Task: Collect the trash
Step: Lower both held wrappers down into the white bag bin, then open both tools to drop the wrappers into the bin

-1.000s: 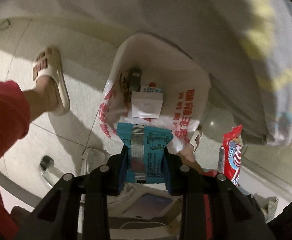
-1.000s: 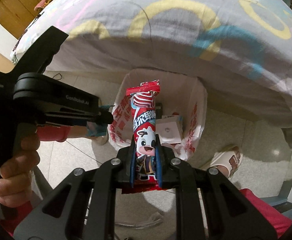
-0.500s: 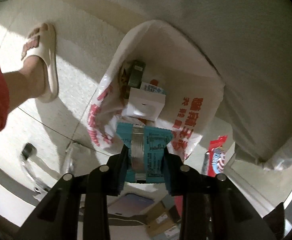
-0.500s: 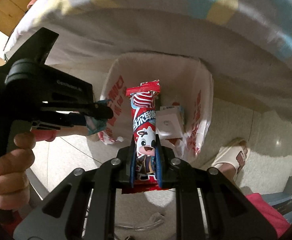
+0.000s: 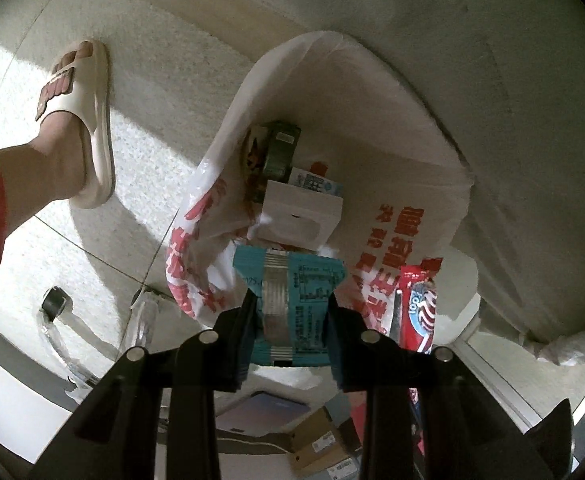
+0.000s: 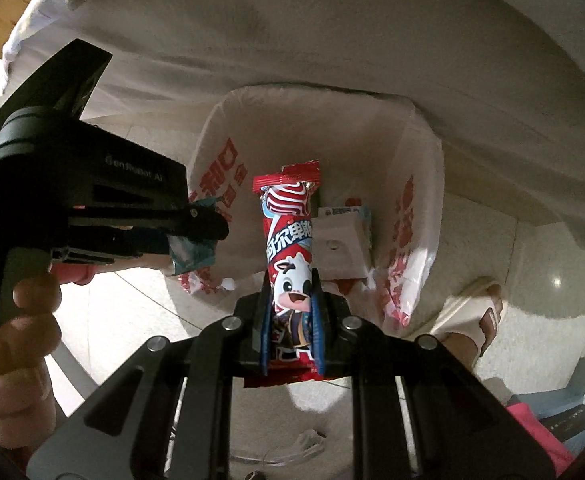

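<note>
My left gripper (image 5: 290, 300) is shut on a teal snack wrapper (image 5: 292, 280) and holds it over the near rim of a white trash bag (image 5: 408, 184) with red print. The bag holds a white box (image 5: 300, 216) and other trash. My right gripper (image 6: 291, 280) is shut on a red candy wrapper (image 6: 290, 240) with a cartoon cow, above the same bag (image 6: 420, 152). The red wrapper also shows in the left wrist view (image 5: 418, 308). The left gripper shows in the right wrist view (image 6: 208, 228), at the bag's left rim.
The bag stands on a pale tiled floor beside a bed draped in a sheet (image 6: 332, 40). A foot in a cream slipper (image 5: 80, 120) is left of the bag, another slipper (image 6: 476, 312) is to its right. Boxes (image 5: 320, 444) lie under the left gripper.
Both grippers have moved down and closer to the bag's opening, still holding their wrappers. The bag fills more of both views.
</note>
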Tool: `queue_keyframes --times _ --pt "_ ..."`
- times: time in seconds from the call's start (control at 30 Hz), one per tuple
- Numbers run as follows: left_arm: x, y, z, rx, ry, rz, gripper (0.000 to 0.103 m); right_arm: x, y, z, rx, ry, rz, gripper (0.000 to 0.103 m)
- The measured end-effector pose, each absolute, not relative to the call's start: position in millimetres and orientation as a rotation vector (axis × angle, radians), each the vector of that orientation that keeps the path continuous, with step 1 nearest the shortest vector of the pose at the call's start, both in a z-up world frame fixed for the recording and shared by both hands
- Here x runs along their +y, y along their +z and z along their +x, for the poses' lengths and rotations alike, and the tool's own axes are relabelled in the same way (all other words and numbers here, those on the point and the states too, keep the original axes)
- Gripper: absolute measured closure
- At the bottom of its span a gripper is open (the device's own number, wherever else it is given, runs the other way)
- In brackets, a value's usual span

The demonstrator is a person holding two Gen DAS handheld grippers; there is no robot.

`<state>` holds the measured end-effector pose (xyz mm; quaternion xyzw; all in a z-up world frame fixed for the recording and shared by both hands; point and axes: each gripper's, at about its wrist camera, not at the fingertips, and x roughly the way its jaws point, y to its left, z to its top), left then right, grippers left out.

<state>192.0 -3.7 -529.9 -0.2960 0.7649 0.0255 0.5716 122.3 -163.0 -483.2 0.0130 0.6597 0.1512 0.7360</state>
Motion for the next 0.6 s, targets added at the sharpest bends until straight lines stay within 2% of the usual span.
queue_keyframes --times 0.23,0.33,0.4,0.47,0.6 --pt "-8 -538 197 1.808 0.059 -0.671 0.072 -163 -491 125 1.465 0.327 0.028 0.087" --pt "-10 -542 199 1.816 0.061 -0.667 0.069 -164 -493 126 1.468 0.319 0.042 0.085" --pt "-10 -545 200 1.825 0.072 -0.657 0.056 -166 -494 128 1.47 0.314 0.05 0.08" --pt "-9 -546 200 1.821 0.089 -0.653 0.05 -168 -496 129 1.472 0.306 0.063 0.076" --pt "-8 -548 200 1.825 0.101 -0.649 0.045 -172 -497 132 1.472 0.294 0.095 0.063"
